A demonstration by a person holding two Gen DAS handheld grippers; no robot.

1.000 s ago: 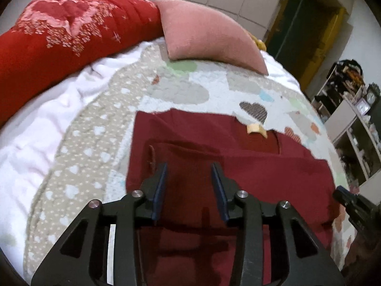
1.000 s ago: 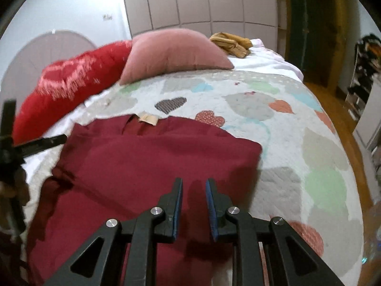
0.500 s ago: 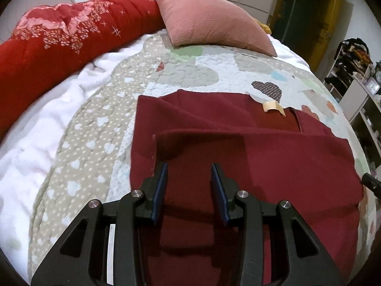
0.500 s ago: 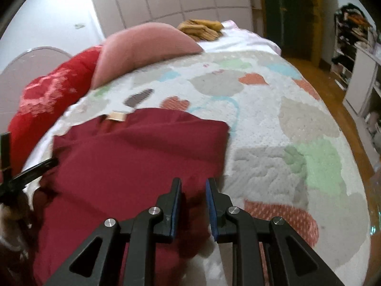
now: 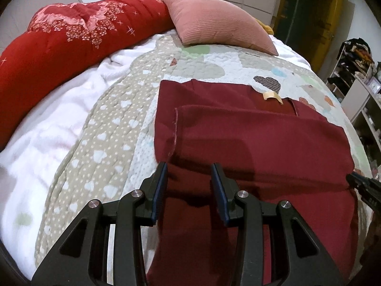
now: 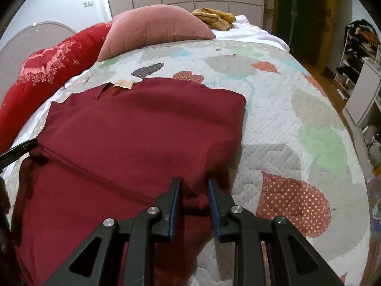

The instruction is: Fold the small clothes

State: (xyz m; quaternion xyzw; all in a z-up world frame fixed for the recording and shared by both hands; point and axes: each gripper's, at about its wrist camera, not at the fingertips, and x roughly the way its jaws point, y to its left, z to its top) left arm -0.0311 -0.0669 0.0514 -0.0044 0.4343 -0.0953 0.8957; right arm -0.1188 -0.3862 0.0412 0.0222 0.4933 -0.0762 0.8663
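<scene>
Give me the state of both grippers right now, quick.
Left gripper: open, empty, over the folded dark red fabric garment.
Right gripper: jaws opening, garment fabric between them.

Lighting: indoor, fairly bright and even, from overhead. Shadows: soft dark patches on the maroon garment ahead of the left gripper; a grey one on the quilt beside the right gripper. Doorway dim. Distortion: strong fisheye bulge, black vignette at corners. Focus: centre sharp; edges soft, white blanket slightly washed out.
</scene>
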